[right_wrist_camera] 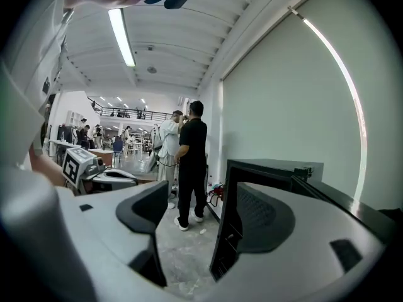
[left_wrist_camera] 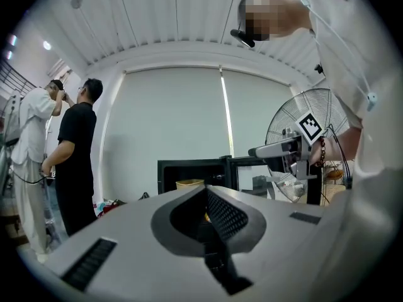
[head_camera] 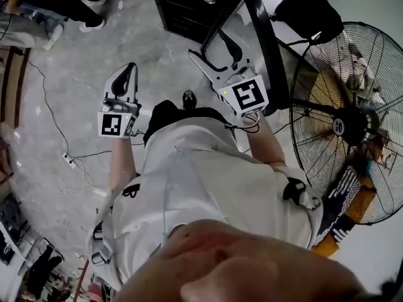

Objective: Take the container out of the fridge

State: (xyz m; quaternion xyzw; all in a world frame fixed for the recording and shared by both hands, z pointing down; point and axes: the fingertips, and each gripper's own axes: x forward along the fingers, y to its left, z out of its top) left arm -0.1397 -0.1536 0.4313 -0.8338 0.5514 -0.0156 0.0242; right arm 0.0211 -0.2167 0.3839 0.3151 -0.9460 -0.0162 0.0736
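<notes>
Grey floor (head_camera: 157, 49), open fridge (left_wrist_camera: 189, 164), container (left_wrist_camera: 190, 184) inside

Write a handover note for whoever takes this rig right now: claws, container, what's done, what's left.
Left claw: shut, empty, pointing at the small black fridge.
Right claw: open, empty, close to the fridge front.
Tan round container: inside the fridge, untouched.
Done: the fridge stands open and both claws are near it.
Left: reach in, grip the container, bring it out.
</notes>
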